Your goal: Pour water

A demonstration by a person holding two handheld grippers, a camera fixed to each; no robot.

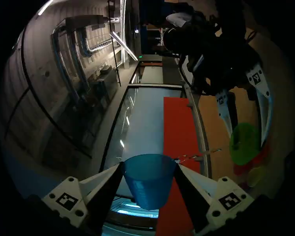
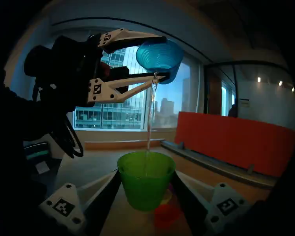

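**Water runs from the blue cup into the green one**

The wide window stands far behind the green cup. A long orange partition runs off to the right of the green cup, as the right gripper view shows it. Under the green cup is the wooden table; I cannot tell if the cup rests on it or is lifted a little.

The right gripper has both fingers pressed on the sides of the green cup. It holds the cup upright with its mouth to the top, I think so that the cup can take the water without losing any. The left gripper is clamped on the blue cup, high above the green cup. The blue cup is tipped over, with its rim turned down toward the green one, and this is why the water leaves it.

A thin stream of water falls from the low edge of the blue cup into the mouth of the green cup. In my judgement the pouring is under way. How full the green cup is, I cannot tell.

Just below the green cup lies a small red thing with something yellow beside it. They are near enough to get wet if the stream goes wide.
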